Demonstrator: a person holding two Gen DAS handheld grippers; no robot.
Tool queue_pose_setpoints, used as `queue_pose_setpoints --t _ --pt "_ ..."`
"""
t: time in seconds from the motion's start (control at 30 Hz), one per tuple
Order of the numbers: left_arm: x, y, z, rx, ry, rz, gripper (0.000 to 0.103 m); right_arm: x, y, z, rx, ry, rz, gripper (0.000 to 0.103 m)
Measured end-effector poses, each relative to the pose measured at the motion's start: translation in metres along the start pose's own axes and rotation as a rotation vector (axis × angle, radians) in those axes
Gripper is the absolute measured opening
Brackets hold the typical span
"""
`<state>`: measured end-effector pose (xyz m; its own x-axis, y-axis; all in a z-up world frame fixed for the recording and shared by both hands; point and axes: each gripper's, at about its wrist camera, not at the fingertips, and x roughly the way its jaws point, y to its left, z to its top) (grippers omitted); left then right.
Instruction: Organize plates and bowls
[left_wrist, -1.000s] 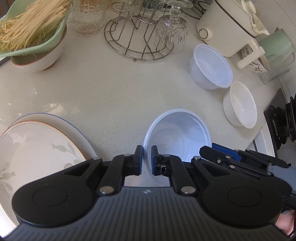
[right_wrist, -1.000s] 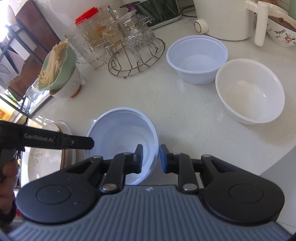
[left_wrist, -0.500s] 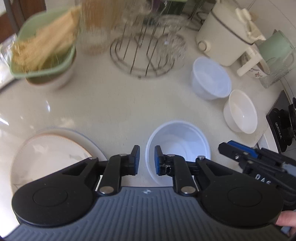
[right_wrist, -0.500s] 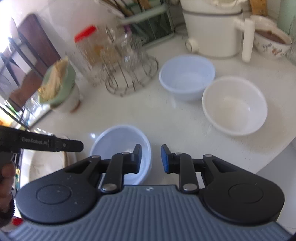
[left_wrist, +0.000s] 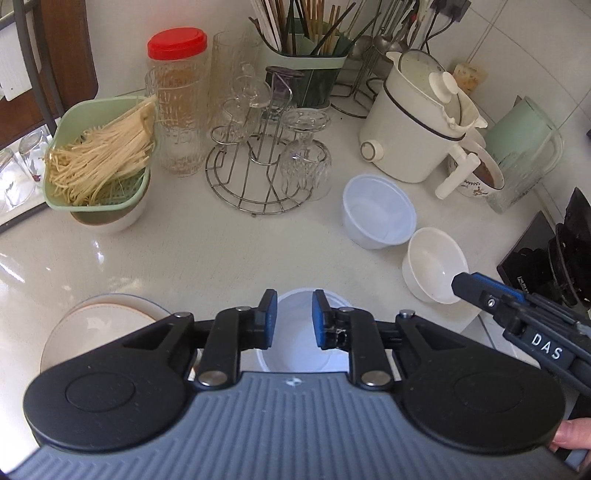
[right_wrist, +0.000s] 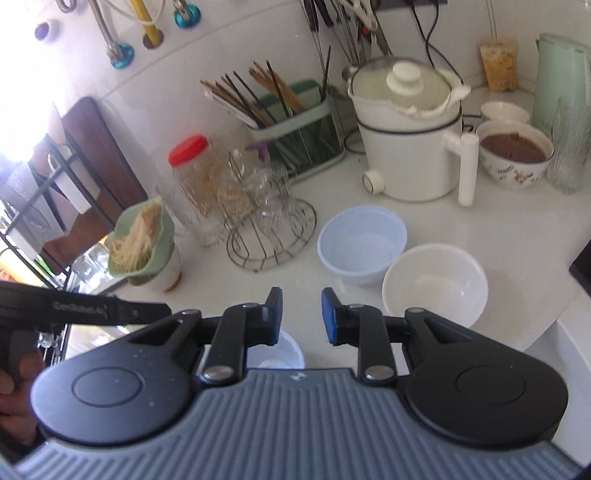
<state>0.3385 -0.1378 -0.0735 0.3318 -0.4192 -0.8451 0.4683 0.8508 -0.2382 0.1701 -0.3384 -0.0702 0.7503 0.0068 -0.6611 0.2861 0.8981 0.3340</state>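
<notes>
I have both sets of jaws parted with nothing between the pads; my left gripper (left_wrist: 294, 318) has just been opening and clamps nothing, and my right gripper (right_wrist: 302, 315) grips nothing either. The pale blue plastic bowl (left_wrist: 301, 341) stands on the white speckled desk (left_wrist: 221, 258) right under the left one. A stack of round cream plates (left_wrist: 107, 326) lies at nine o'clock from it, a second pale blue plastic bowl (right_wrist: 362, 249) and a white ceramic bowl (right_wrist: 435, 284) at two o'clock, side by side
</notes>
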Motion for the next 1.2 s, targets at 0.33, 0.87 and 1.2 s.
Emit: queue_pose_setpoints --t 0.33,0.87,1.2 --pt "-0.018 -0.022 -0.002 0.022 -0.055 -0.038 0.024 -0.018 -0.006 0.0 -0.007 -0.044 -0.019 0.027" --pt "-0.007 -0.078 0.004 0.135 -0.1 -0.092 0.024 -0.042 -0.037 0.003 -0.005 -0.106 -0.095 0.027" --pt "0.015 -0.111 0.01 0.172 -0.074 -0.141 0.024 -0.049 -0.065 0.002 0.024 -0.114 -0.139 0.027"
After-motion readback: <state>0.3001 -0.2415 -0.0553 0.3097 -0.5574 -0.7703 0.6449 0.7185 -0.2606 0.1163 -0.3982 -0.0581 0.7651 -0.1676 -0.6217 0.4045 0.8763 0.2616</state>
